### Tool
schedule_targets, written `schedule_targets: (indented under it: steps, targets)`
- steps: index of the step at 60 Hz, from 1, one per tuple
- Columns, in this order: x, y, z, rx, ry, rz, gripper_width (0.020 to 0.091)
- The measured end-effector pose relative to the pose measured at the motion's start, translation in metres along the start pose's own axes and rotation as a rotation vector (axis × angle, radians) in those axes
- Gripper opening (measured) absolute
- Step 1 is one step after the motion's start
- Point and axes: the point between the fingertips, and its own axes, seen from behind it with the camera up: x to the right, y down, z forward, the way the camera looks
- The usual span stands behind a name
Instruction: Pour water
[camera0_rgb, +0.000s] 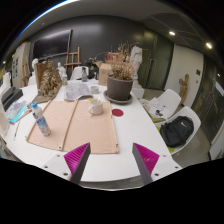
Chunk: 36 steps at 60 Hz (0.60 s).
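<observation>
A clear plastic water bottle (41, 121) with a blue cap stands on the tan mat (72, 125) at its left side. A white cup (96, 104) sits farther along the mat, toward the plant. My gripper (111, 158) hovers high over the near edge of the white table (112, 150), well short of both. Its fingers (146, 157) stand wide apart, magenta pads facing inward, with nothing between them.
A potted dry plant (120, 80) stands at the table's middle beside a small red coaster (117, 113). Papers (77, 91) lie beyond the mat. White chairs ring the table; a black bag (178, 131) rests on the right one. A blue item (21, 112) lies at far left.
</observation>
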Motion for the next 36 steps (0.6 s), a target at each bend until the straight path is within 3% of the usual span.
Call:
schedule_targets:
  steps: [10,26,36]
  targets:
    - [-0.045,0.009,-0.001,-0.006,-0.056,-0.013,0.0859]
    - [-0.221,0.026,0.018,0.049,-0.160,-0.013,0.0861]
    - [-0.311,0.014,0.057,0.118,-0.225,0.018,0.0859]
